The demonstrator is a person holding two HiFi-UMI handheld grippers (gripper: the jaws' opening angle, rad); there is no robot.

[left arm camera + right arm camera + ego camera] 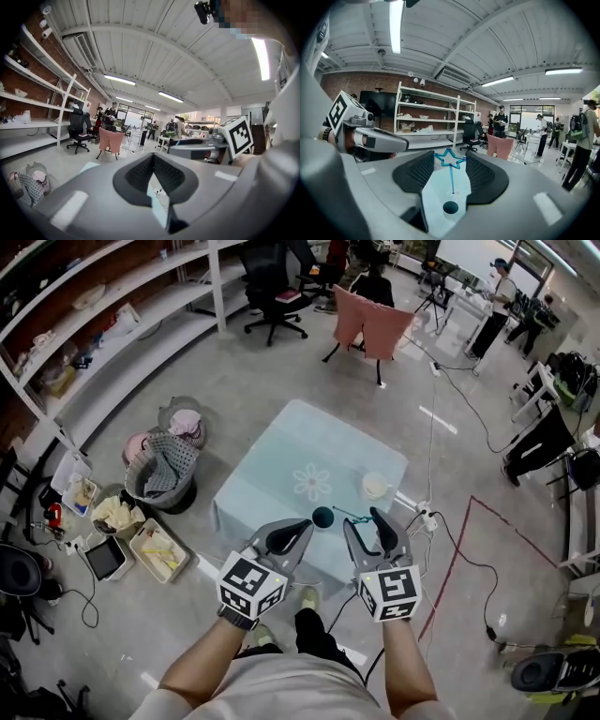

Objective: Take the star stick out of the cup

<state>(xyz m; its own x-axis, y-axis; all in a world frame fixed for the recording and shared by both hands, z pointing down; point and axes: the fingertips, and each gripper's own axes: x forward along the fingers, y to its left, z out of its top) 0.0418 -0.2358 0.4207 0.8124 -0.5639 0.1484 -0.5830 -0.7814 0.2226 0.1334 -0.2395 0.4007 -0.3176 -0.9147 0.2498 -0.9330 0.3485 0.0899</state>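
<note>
The small square table with a pale blue top and a white flower print [272, 465] stands on the grey floor, just in front of the person. Two bare arms reach forward and down over its near edge. The left arm [202, 657] is on the left and the right arm [398, 667] is on the right, close side by side.

Each hand holds a grey tool with a black-and-white marker cube on its back. Both tools point away from the person at the near side of the table.

The left gripper [298, 526] [153, 158] has its two black pads pressed together at the tips. Only a thin gap shows behind the tips, and nothing sits in it.

The right gripper [367, 519] [450, 157] is pinched on the star end of the thin blue stick with an outline star on top [451, 178]. The star sits right between the tips and touches both black pads. The stick hangs down from the star, and its free end is in the air. In the head view the stick [352, 516] pokes out to the left of the right tool.

A small round cup with a dark inside [322, 516] [450, 207] stands on the near part of the table, just below the end of the stick and not touching it. The stick is out of the cup.

A cream round pot [375, 486] stands a bit farther back and to the right.
</note>
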